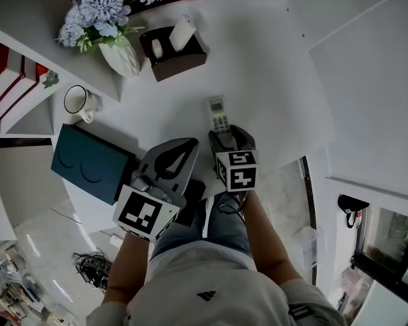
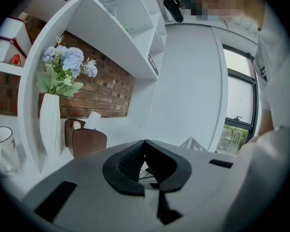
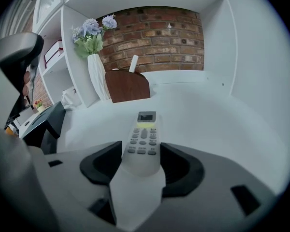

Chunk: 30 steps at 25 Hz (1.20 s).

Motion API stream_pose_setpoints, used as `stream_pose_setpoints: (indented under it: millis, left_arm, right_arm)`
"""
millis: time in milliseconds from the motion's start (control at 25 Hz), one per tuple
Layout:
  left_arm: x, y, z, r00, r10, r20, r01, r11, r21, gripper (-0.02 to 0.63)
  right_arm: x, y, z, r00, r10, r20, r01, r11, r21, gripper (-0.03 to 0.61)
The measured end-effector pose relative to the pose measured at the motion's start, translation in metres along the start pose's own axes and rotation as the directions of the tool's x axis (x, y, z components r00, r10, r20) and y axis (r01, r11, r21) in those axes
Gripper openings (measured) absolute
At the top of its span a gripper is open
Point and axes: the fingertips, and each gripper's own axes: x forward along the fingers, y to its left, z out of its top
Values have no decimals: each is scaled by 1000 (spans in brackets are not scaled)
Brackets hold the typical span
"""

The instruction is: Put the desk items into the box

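A white remote (image 1: pixel 218 114) with grey buttons lies flat on the white desk (image 1: pixel 272 80). My right gripper (image 1: pixel 226 133) points down at it. In the right gripper view the remote's (image 3: pixel 143 129) near end sits between the jaws of that gripper (image 3: pixel 141 150), which stand open on either side without pressing on it. My left gripper (image 1: pixel 189 146) hovers to the left of the remote, over the desk's near edge. Its (image 2: pixel 145 143) jaw tips meet and nothing is held. The dark teal box (image 1: pixel 88 163) stands at the desk's left end, left of the left gripper.
A brown holder (image 1: pixel 173 51) with a white roll stands at the back of the desk. A white vase of pale blue flowers (image 1: pixel 115 46) and a white mug (image 1: pixel 78 100) sit on the shelf unit (image 1: pixel 13 19) at the left. A brick wall (image 3: pixel 154 28) backs the desk.
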Motion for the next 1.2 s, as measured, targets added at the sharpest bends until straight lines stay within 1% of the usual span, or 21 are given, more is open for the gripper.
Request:
stream_pose_setpoints:
  millis: [120,240,360,600,880,1000,1200]
  left_arm:
    - [-2,1,-1,1000,2,-7,-2,1000,-4,12]
    - [-4,3,-3,1000,5,-28,-5,1000,-3,12]
    - [-4,4,2,1000,6,14,-6,1000,-1,12]
    - [-4,4,4,1000,1,13,-1,1000,-5,12]
    - [-3,4,4,1000,-2,16,2,1000,-5,12]
    - [-2,4,4,1000,-3,11,3,1000,-9,12]
    - [-2,5,4,1000,-2,13,2,1000,-6,12]
  right_arm:
    - [0,0,0,1000,-8,-11,8,1000,15,247]
    - [-1,-2,0,1000,7,-14,-7,998,55,237]
    - [-4,-2,-3,1000,17,-16,-16,997,76,229]
    - [-12,1,-6,999,37,-20,-36,997,74,227]
    - [-13,2,-14,998,35,-49,-33,999,38,233]
    - [-11,2,-11,998,21,-54,-20,1000,24,235]
    - [-8,4,-6,998,-13,-62,11,1000,-25,236]
